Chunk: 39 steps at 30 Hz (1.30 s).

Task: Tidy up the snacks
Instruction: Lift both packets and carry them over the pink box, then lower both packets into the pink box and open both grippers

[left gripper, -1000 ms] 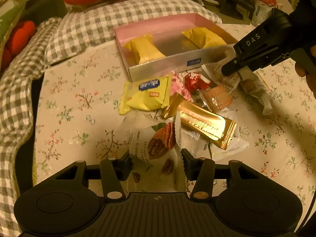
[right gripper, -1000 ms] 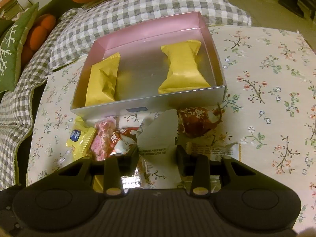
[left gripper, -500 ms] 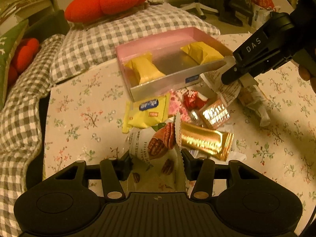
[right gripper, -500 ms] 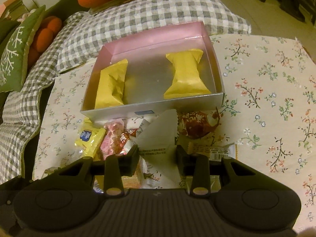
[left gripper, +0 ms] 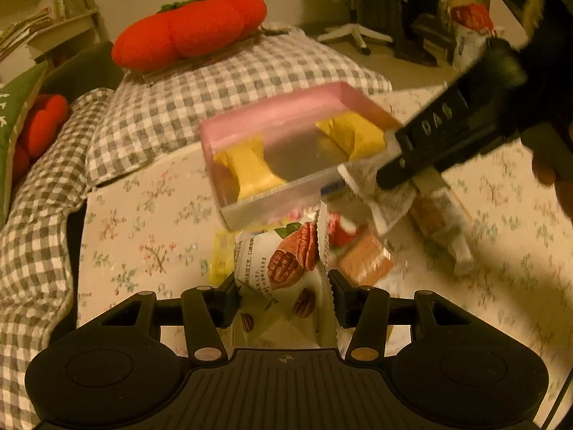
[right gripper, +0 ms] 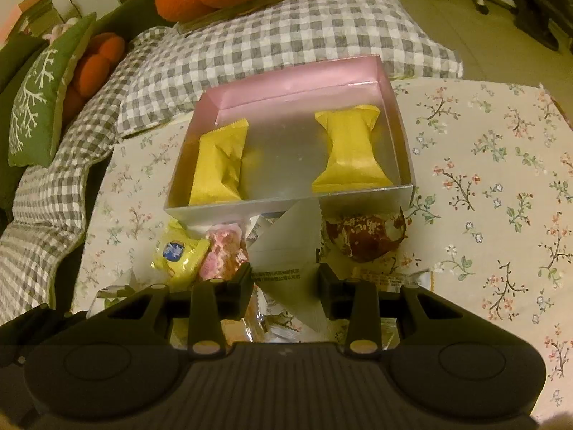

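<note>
A pink-walled box (left gripper: 272,122) (right gripper: 286,86) stands on the floral table and holds two yellow packets (right gripper: 218,165) (right gripper: 349,150). My left gripper (left gripper: 283,297) is shut on a white pecan snack packet (left gripper: 283,265), lifted above the snack pile in front of the box. My right gripper (right gripper: 284,283) is shut on a white packet (right gripper: 290,247) seen from its back, held just before the box's near wall. In the left wrist view the right gripper (left gripper: 397,175) shows as a black tool at the box's right corner with that packet (left gripper: 379,200) hanging from it.
Loose snacks lie in front of the box: a yellow packet (right gripper: 175,254), a pink one (right gripper: 224,256), a brown-red one (right gripper: 365,233), an orange wafer (left gripper: 365,261). Checked cushions (right gripper: 286,25) and orange plush pumpkins (left gripper: 189,28) lie behind. A person's hand (left gripper: 551,165) is at right.
Both grippers have risen with their packets. The left one has moved toward the box, so the gold bar and yellow packet have slipped beneath it. The right view now sits a little higher.
</note>
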Each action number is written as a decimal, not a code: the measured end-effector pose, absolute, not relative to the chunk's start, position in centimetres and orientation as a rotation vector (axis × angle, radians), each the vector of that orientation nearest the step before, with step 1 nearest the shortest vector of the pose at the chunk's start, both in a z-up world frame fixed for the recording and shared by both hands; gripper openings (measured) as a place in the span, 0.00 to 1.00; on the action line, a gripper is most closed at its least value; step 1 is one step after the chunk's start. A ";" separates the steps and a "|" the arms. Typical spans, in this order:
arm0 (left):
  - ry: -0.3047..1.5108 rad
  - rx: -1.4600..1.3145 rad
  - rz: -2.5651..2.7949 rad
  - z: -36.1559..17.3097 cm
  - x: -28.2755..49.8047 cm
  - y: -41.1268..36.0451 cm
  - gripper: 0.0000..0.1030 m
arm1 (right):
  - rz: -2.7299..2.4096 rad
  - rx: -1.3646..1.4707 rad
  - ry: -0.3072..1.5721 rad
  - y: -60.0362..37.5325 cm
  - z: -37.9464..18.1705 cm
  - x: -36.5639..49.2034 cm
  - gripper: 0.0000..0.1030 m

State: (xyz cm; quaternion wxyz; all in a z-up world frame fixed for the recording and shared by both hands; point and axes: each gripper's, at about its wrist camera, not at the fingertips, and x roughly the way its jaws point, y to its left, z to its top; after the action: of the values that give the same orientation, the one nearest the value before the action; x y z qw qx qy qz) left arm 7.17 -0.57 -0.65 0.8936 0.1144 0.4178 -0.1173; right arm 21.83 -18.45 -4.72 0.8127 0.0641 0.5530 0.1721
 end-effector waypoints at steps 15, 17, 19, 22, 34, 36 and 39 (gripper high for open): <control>0.750 -0.054 -0.235 2.0 14.1 -0.1 0.47 | 0.277 0.265 1.052 -22.0 -2.2 24.2 0.34; 0.753 -0.045 -0.243 1.3 15.4 -1.0 0.47 | 0.253 0.297 1.044 -22.8 -2.6 24.7 0.34; 0.759 -0.036 -0.244 0.7 16.6 -1.7 0.47 | 0.231 0.329 1.037 -23.4 -3.0 25.3 0.34; 0.761 -0.017 -0.243 -0.3 18.3 -2.7 0.47 | 0.203 0.382 1.028 -24.1 -3.9 26.4 0.34; 0.776 0.029 -0.192 -3.6 21.2 -3.0 0.51 | 0.245 0.366 1.031 -21.2 -5.8 27.9 0.35; 0.779 0.012 -0.186 -3.5 21.3 -2.5 0.56 | 0.251 0.361 1.032 -20.9 -6.1 28.2 0.36; 0.775 -0.023 -0.176 -3.1 21.1 -1.6 0.60 | 0.277 0.359 1.025 -20.6 -6.3 28.2 0.39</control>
State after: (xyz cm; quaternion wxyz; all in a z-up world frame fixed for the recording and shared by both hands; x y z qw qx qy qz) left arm 21.14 -1.62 -3.12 0.9219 -0.0113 0.3776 -0.0856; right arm 28.19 -20.57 -6.27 0.8469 0.1703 0.4863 0.1314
